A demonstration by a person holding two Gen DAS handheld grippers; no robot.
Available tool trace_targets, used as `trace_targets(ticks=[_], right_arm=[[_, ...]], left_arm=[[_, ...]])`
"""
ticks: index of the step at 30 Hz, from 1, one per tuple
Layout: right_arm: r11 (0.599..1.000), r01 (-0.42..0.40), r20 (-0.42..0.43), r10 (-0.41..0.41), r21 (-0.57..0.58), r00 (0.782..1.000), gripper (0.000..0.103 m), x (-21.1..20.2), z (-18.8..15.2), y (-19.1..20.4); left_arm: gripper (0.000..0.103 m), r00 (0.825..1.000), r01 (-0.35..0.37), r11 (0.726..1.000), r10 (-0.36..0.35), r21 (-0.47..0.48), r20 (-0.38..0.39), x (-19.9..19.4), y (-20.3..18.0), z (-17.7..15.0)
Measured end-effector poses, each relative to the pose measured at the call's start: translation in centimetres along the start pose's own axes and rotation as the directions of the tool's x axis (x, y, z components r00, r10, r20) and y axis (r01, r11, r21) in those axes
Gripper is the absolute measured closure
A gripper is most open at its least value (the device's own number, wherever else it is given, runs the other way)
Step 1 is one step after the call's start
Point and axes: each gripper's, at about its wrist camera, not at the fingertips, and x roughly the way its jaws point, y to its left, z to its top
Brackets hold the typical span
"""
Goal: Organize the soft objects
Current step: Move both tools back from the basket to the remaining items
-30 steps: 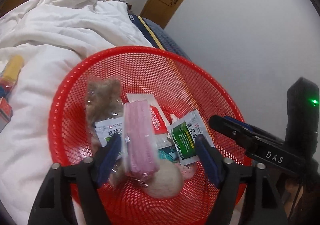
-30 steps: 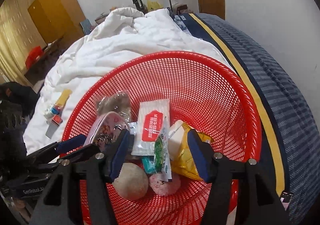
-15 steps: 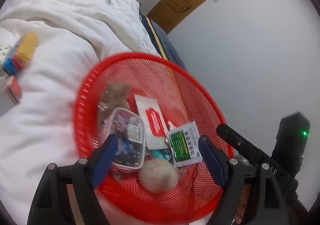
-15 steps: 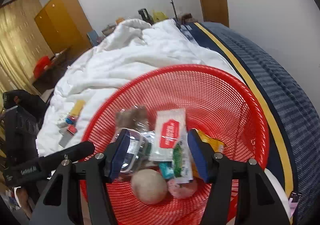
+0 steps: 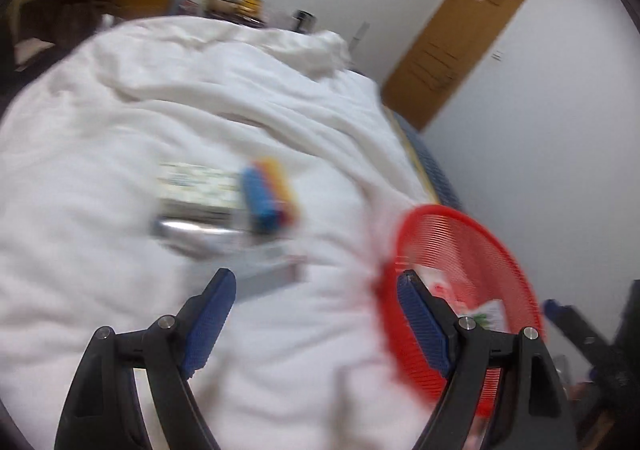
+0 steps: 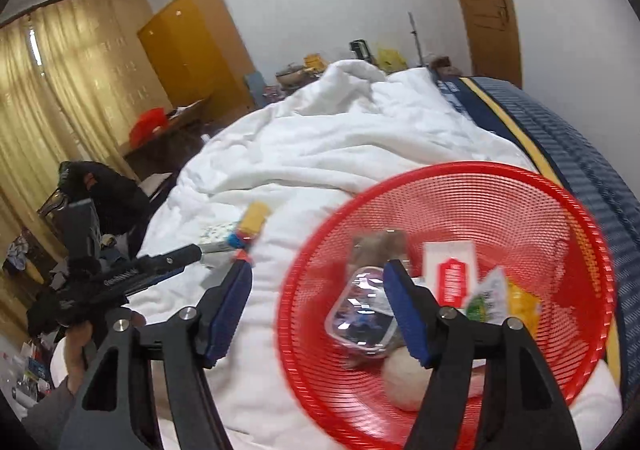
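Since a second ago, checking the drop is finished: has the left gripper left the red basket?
Yes. The left gripper has swung left off the red basket, now facing packets on the white duvet.

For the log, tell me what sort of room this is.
Most likely a bedroom: a bed with a rumpled white duvet, a yellow wardrobe, curtains, and a wooden door.
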Motion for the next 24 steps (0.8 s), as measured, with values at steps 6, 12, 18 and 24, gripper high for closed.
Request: trace_targets(ticks=[6,12,18,24], right_arm=[[0.998,-0.048,-0.039,0.046,-0.037,0.998,0.034,2.2,-0.7,3.3],[0.995,-0.06,-0.089,0.054,-0.073,0.995,0.034,4.9,-0.5,5.2],[0.995,-0.074,-0.203,0.06,-0.065,0.977,0.034,8.5,-2.1,6.3],[0.99,-0.124,-0.281,0.101,-0.065,0.954,0.034,11.1,-3.7,8.3]], left_arm=[[0.018,0.994,-0.084,0.993,0.089,-0.077,0.064,-2.3,5.6,-0.8],[0.018,0.993,-0.097,0.975,0.108,-0.199,0.047,-1.1,8.9,-2.4],[0.018,0.992,-0.101,0.969,0.116,-0.224,0.054,-1.4,10.2,-3.0],[0.018,0.994,-0.085,0.955,0.102,-0.284,0.044,-1.3,11.9,-3.1]])
